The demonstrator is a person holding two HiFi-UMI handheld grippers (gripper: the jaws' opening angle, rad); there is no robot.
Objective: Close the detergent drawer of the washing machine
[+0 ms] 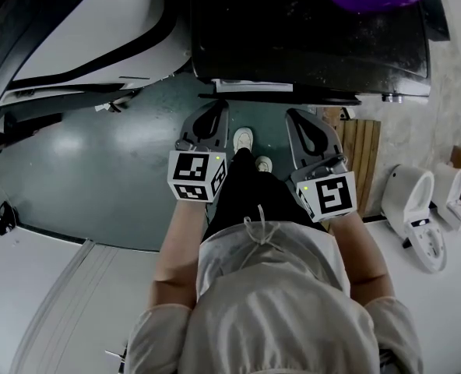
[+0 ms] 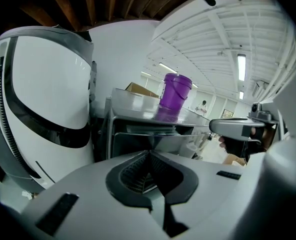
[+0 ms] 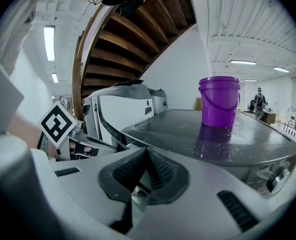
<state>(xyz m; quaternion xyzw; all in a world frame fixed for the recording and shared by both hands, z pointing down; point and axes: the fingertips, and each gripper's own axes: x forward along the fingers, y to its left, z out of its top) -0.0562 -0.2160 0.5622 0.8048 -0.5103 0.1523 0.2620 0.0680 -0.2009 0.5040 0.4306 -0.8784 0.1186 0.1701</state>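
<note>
The detergent drawer jutted from the washing machine front edge, just ahead between the left gripper and right gripper (both pinched together, empty); the left seemed marginally nearer.

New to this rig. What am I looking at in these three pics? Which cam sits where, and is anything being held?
There is no robot here: a person holds a hand-held gripper in each hand. The head view comes from a camera on the person's head, looking steeply down. It shows their torso, the left hand-held gripper and the right hand-held gripper. Each carries a marker cube that is part of it. The other two pictures come from cameras riding on each gripper, looking along its own jaws. In front of the person stands the washing machine, which has a dark top with a purple bucket on it. Both pairs of jaws are together with nothing between them, so nothing is held.
</note>
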